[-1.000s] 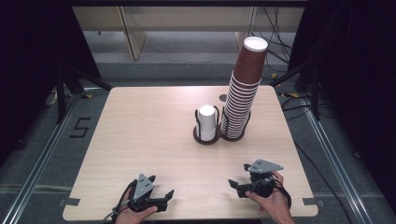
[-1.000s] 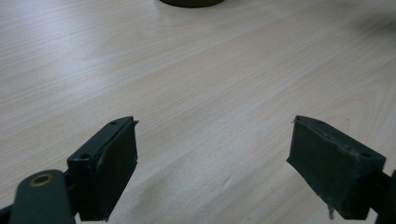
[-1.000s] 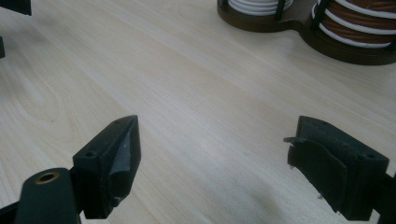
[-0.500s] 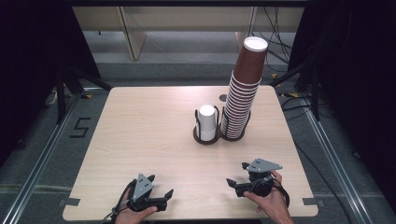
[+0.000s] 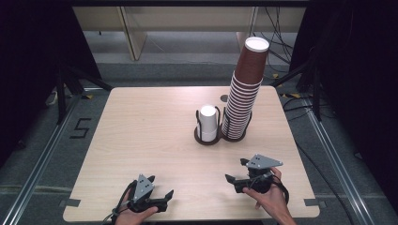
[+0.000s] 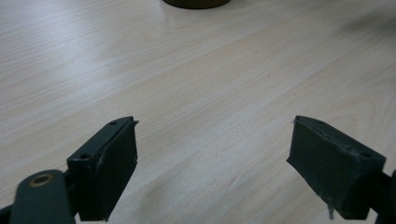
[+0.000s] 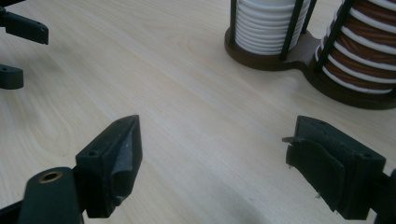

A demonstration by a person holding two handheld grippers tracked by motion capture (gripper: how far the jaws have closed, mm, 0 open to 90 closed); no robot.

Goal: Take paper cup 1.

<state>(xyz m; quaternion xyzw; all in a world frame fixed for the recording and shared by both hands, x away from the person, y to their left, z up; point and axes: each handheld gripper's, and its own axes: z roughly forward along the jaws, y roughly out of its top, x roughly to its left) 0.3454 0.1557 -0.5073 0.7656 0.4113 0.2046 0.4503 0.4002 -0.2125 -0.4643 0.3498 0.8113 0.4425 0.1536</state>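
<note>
Fig.: My left gripper & right gripper, jaws apart, empty; right just narrowing. Brown cup stack and white cup stack at 12 o'clock, untouched; all work remains.

1. The left gripper pointed across a light wood-grain counter.
2. Its two black jaws rose from the bottom edge and stood wide apart, with bare counter surface between them.
3. Nothing was gripped or touched by either jaw.
4. A dark brown rounded base sat on the counter at the top edge, well apart from the jaws and cut off by the frame.
</note>
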